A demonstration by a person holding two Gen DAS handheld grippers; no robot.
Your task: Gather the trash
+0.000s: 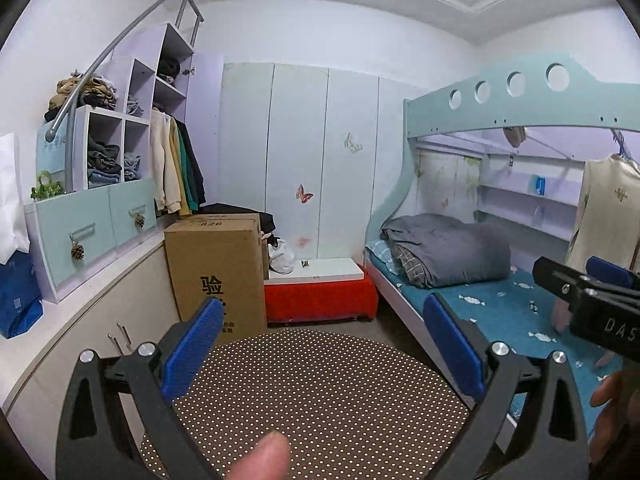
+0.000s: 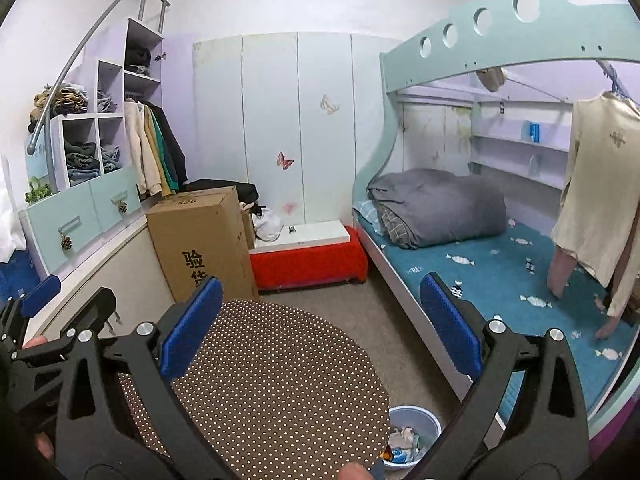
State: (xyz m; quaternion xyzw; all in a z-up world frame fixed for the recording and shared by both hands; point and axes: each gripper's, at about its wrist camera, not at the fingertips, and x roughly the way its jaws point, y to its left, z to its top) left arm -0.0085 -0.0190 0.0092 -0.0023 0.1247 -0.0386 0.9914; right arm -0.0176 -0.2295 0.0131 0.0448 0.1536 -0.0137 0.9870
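A pale blue bin with crumpled paper and wrappers inside stands on the floor between the round dotted table and the bed, low in the right wrist view. My right gripper is open and empty, held above the table's edge. My left gripper is open and empty over the same table. The right gripper also shows at the right edge of the left wrist view. No loose trash shows on the table.
A tall cardboard box and a red bench with a white top stand behind the table. A bunk bed with a grey duvet fills the right. Drawers and shelves line the left wall.
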